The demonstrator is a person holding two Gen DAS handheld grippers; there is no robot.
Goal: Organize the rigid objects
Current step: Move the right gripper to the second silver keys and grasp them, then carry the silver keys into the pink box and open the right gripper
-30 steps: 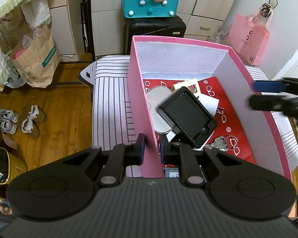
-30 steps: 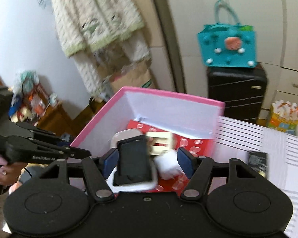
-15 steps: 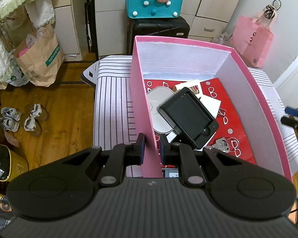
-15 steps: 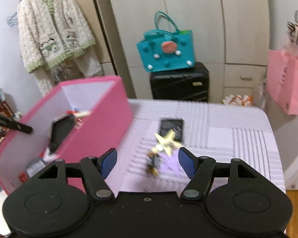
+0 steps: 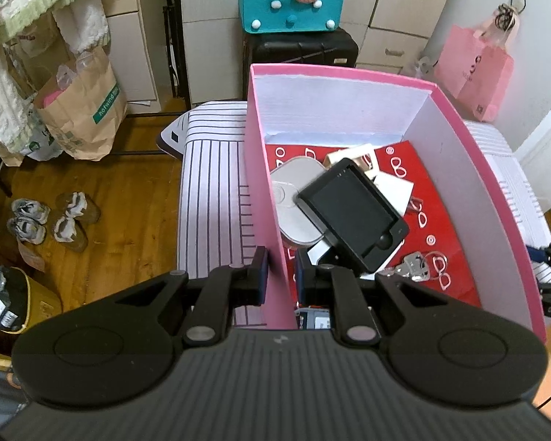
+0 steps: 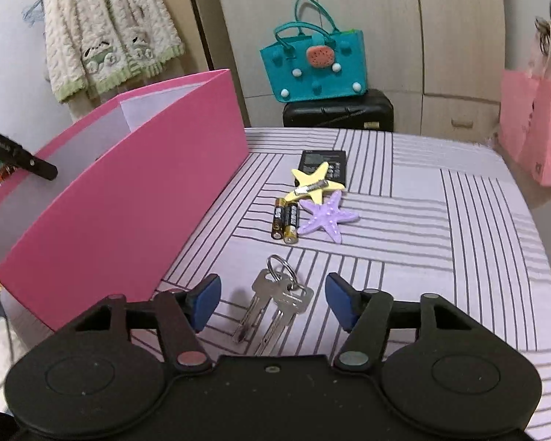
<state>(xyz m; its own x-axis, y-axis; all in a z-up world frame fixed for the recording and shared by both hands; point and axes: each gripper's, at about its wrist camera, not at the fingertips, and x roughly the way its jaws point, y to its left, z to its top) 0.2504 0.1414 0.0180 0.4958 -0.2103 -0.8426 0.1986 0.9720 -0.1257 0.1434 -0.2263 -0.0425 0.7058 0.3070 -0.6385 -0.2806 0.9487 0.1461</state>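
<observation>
On the striped table (image 6: 459,220), keys (image 6: 275,305), batteries (image 6: 285,220) and stars wait between the spread right hand-held gripper (image 6: 272,303), while the left hand-held gripper (image 5: 280,275) pinches the part-filled pink box (image 5: 266,198).

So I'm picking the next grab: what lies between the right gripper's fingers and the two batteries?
In the right wrist view, the right gripper is open, a ring of keys lies between its fingers, then bare striped cloth up to the batteries.
</observation>
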